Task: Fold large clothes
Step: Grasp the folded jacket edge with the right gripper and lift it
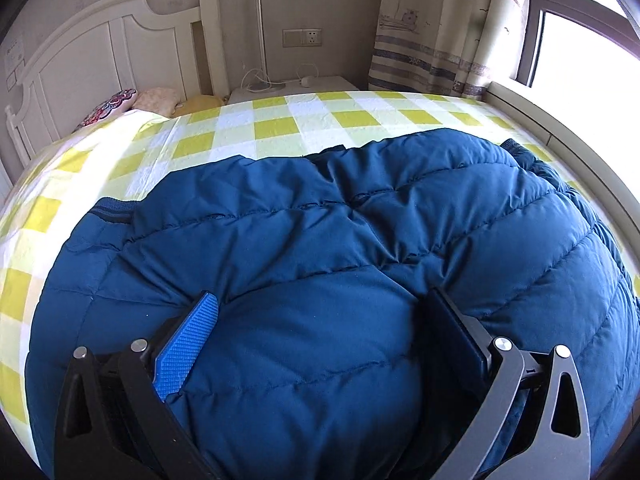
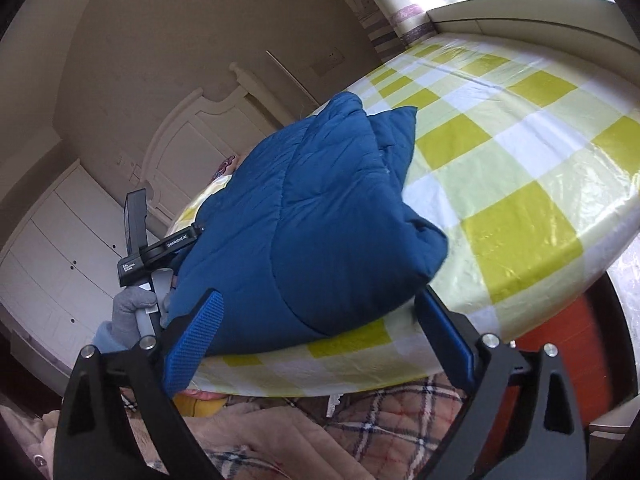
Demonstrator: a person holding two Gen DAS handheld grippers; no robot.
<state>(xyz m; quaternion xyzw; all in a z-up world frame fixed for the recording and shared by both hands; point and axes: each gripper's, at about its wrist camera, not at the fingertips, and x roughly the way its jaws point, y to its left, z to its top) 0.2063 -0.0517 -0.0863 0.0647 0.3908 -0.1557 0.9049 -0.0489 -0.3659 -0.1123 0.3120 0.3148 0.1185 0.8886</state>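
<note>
A blue quilted jacket lies on a bed covered by a yellow, green and white checked sheet, bunched into thick folds near the sheet's closer edge. In the left wrist view the left claw is spread wide, its two fingers pressed into the padded fabric with a fat bulge of jacket swelling between them; they straddle the bulge without pinching it. One blue ribbed pad shows on the left finger. In the right wrist view the right claw is also spread wide, its fingers on either side of the jacket's lower corner, which hangs just past the bed's edge; whether the pads touch the cloth there I cannot tell. The same view shows the other tool at the jacket's far side, held by a hand in a grey glove. Behind the bed stand a white headboard, a small white nightstand with a thin lamp, a patterned curtain and a bright window. Below the bed edge lies a plaid blanket.
</note>
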